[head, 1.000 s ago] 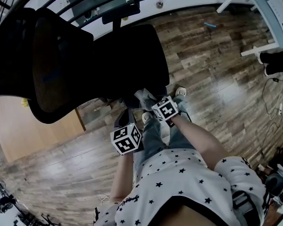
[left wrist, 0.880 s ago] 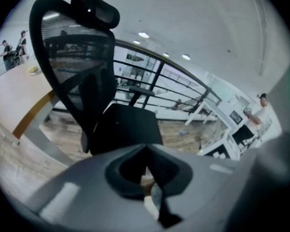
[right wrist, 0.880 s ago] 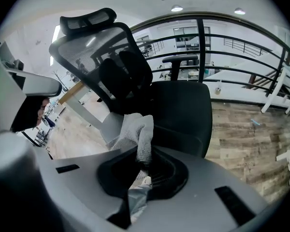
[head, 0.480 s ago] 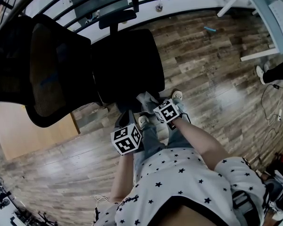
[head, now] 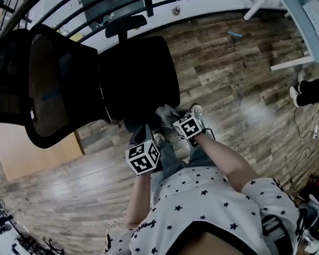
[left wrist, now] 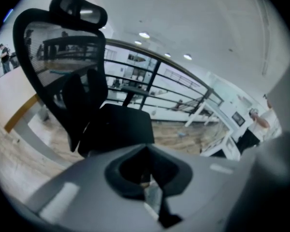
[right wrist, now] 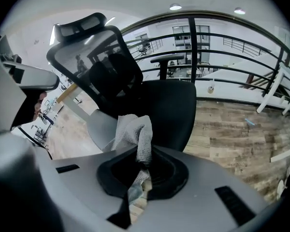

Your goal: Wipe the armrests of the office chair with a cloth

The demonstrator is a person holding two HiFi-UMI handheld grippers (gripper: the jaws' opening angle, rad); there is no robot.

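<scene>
"On the wood-plank floor (head: 244,89), what is shown, and how many of each?" asks the student.

"One black office chair with a mesh back (head: 141,73); one crumpled grey cloth (right wrist: 134,129); two hand-held grippers. One black padded armrest (right wrist: 166,59) shows plainly on the far side. The near one I cannot pick out with confidence," says the tutor.

"And the grippers?"

"Right gripper (right wrist: 137,175): clenched on the cloth's lower end. The rest of the cloth stands up above the jaws, near the seat's front edge. Left gripper (left wrist: 147,170): jaws together, apparently on nothing."

"Progress?"

"By my reading, none visible yet. The cloth touches no armrest, so both armrests are left to wipe. The far one lies well apart, across the seat."
</scene>
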